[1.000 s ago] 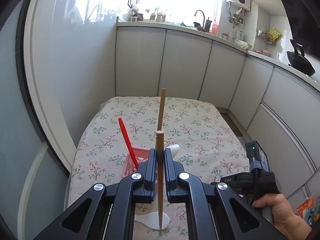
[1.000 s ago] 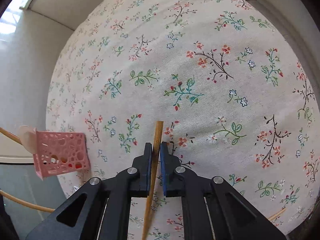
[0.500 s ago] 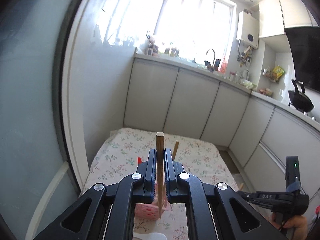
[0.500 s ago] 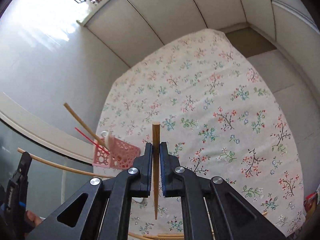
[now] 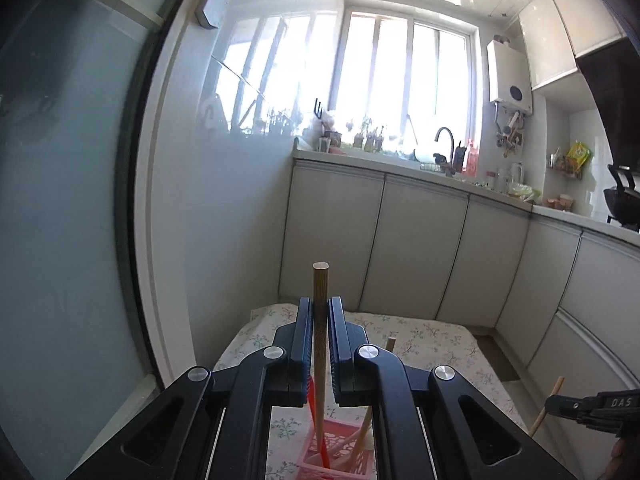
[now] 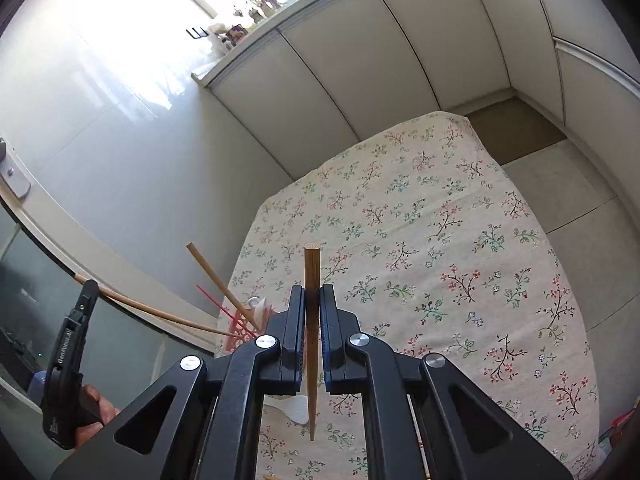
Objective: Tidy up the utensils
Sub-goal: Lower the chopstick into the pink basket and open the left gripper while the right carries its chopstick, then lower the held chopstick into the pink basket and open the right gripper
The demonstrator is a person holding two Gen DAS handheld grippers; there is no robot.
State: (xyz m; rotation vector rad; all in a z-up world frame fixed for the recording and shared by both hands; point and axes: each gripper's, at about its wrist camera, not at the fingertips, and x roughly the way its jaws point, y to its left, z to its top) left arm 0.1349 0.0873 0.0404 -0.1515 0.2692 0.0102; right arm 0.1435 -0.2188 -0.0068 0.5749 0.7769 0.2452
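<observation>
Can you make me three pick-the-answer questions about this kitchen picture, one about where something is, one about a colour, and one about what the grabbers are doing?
1. Where does the basket stand?
A. on the flowered tablecloth
B. on the kitchen counter
C. on the floor

2. What colour is the basket?
A. blue
B. pink
C. green

3. What is the left gripper doing?
A. it is wide open and empty
B. it is shut on a white spoon
C. it is shut on a wooden chopstick

Answers:
1. A, since the left wrist view shows the basket on the flowered cloth just below the gripper.
2. B, since its holed walls look pink in both views.
3. C, since the chopstick stands clamped between the jaws, its lower end pointing down into the basket; the right gripper clamps another chopstick likewise.
</observation>
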